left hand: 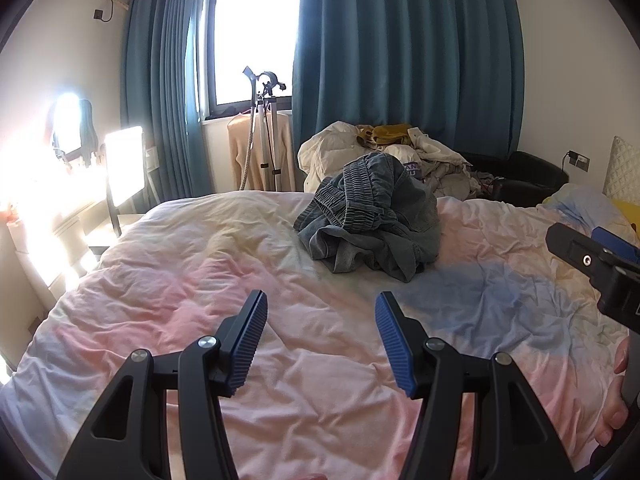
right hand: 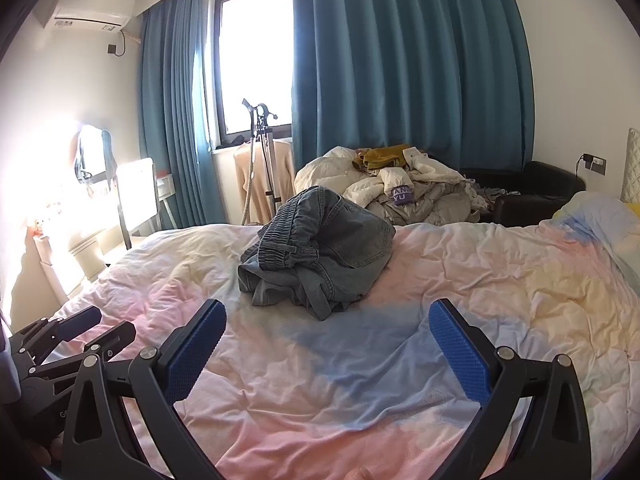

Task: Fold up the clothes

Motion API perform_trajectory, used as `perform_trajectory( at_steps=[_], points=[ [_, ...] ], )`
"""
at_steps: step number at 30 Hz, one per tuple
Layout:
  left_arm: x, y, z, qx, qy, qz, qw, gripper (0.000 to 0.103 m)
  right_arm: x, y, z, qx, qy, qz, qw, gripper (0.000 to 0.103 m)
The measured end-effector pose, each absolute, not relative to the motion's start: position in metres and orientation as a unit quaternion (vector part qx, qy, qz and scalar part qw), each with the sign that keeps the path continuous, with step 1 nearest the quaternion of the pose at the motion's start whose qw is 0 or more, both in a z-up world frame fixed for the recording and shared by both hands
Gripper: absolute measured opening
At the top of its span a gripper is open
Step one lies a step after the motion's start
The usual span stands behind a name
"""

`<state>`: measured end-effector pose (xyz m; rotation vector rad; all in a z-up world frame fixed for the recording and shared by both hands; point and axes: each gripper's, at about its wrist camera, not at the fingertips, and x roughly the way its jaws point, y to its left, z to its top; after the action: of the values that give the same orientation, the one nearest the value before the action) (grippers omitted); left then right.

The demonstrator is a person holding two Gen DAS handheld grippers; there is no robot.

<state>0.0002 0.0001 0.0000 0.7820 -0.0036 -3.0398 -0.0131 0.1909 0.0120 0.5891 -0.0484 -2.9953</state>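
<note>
Task item: a pair of grey denim trousers (left hand: 370,216) lies in a crumpled heap on the bed (left hand: 200,280), near mid-mattress, elastic waistband uppermost. No fold lines or flat panels are visible; in its present form the garment is unfolded.

Left gripper (left hand: 320,334): jaws spread, holding nothing, above the sheet short of the heap. Right gripper (right hand: 326,344): jaws spread, holding nothing, likewise short of the heap.

A further pile of laundry (right hand: 400,184) sits beyond the far edge of the bed; its support is probably a chair or sofa, but the view does not settle this.

Remaining work, as judged: the trousers require spreading flat and folding. No folded stack is visible.
</note>
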Motion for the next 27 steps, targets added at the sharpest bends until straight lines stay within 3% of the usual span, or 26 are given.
perform_trajectory(
  at_steps=[27],
  points=[
    [-0.009, 0.002, 0.003, 0.251, -0.005, -0.968, -0.001, 0.058, -0.016, 0.188, 0.010, 0.203, -0.020, -0.978, 0.047, 0.103]
  ],
)
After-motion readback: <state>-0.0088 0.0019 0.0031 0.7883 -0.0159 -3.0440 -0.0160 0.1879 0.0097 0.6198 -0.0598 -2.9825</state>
